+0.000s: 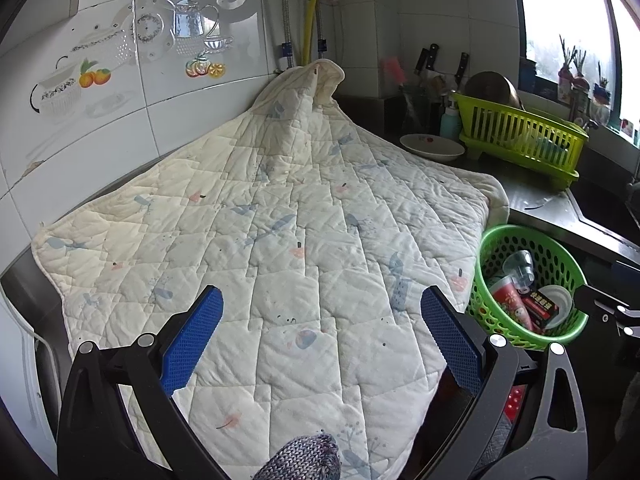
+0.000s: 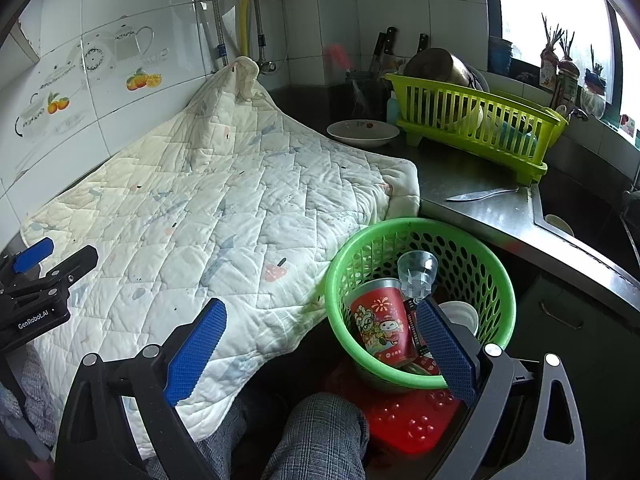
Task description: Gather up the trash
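A round green basket (image 2: 496, 280) (image 1: 560, 258) stands beside the quilt's right edge, on a red stool (image 2: 404, 420). Inside lie a red printed paper cup (image 2: 380, 326) (image 1: 510, 302), a clear plastic cup (image 2: 418, 270) (image 1: 520, 266), a dark red carton (image 1: 540, 308) and a white lid (image 2: 462, 316) (image 1: 562, 300). My right gripper (image 2: 320, 316) is open, its right finger over the basket's near rim, its left finger over the quilt. My left gripper (image 1: 322, 304) hangs open above the quilt, nothing between its fingers; it also shows at the right wrist view's left edge (image 2: 52, 260).
A cream quilted cover (image 1: 280, 220) (image 2: 200, 208) drapes the counter against the tiled wall. Behind stand a white bowl (image 2: 362, 132) (image 1: 432, 146), a lime dish rack (image 2: 480, 128) (image 1: 524, 140) and a knife block. A knife (image 2: 480, 194) lies on the steel counter by the sink. A person's knee (image 2: 320, 440) is below.
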{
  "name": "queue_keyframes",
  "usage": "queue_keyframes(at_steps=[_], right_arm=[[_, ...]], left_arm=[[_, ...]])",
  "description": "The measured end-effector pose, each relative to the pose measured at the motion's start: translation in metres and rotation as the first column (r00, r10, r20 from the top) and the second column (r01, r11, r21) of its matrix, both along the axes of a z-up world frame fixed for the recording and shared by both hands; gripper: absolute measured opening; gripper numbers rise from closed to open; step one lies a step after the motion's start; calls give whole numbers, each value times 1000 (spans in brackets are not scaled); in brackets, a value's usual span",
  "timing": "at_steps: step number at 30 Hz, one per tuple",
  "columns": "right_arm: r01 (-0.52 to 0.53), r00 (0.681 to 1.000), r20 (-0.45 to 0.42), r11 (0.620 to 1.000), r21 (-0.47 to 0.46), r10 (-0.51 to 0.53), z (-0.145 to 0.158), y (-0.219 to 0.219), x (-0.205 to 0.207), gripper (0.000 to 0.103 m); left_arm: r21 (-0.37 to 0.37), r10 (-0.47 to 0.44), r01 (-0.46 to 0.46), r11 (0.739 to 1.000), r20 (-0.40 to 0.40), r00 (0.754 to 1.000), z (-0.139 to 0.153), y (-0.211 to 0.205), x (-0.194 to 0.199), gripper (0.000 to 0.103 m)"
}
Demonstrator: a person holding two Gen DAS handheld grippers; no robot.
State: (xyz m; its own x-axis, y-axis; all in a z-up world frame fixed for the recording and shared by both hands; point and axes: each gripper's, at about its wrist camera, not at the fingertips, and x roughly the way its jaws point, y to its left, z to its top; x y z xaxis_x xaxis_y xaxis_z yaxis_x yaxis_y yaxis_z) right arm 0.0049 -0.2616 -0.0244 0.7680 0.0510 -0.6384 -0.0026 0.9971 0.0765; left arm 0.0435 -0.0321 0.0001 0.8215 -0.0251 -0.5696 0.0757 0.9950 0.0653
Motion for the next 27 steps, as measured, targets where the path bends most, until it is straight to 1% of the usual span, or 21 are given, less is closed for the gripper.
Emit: queue_keyframes(at_steps=[10,13,27], right_arm=[[2,1000,-2,1000,2,-2,-1,2,0,93],[3,1000,-2,1000,3,-3,-1,3,0,93],[-2,1000,-12,1000,6,2,-5,5,3,93]], left_arm=[[-2,1,-1,1000,4,1000,0,0,0,98],[12,-2,2,1000,15,1000,0,-2,-1,98],[-5,-3,3,1000,-11,1000,-4,-2,3,98]])
